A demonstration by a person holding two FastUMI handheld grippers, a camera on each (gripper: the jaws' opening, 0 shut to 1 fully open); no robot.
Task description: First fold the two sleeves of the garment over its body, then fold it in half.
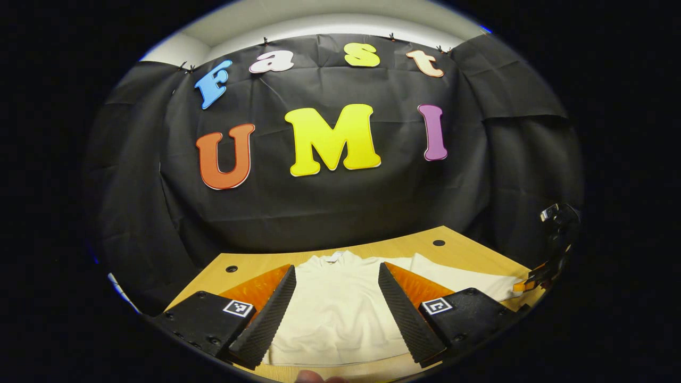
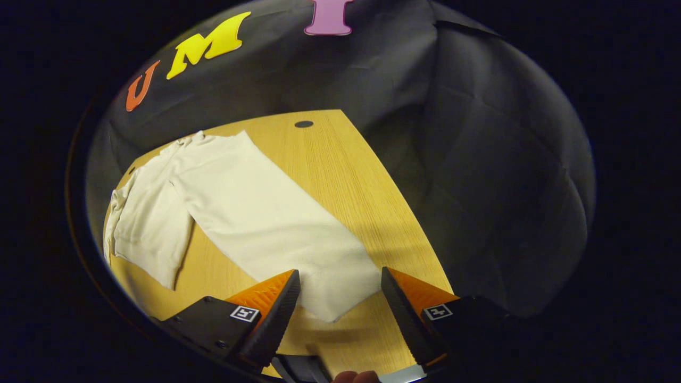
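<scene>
A cream long-sleeved garment (image 1: 335,303) lies flat on the wooden table (image 1: 463,252), collar toward the back wall. My left gripper (image 1: 336,311) hangs open above its body, near the front hem. One long sleeve (image 2: 266,218) stretches out to the side across the table, its cuff end lying between the fingers of my right gripper (image 2: 340,314), which is open just above it. The garment's body (image 2: 149,223) shows at the left of the right gripper view. My right gripper (image 1: 550,250) also appears at the far right edge of the left gripper view.
The table has round cable holes (image 1: 438,242) (image 2: 304,124) near its back edge. Black cloth walls close in the back and the sides. Bare wood lies right of the sleeve (image 2: 367,181). A fingertip (image 1: 311,376) shows at the bottom.
</scene>
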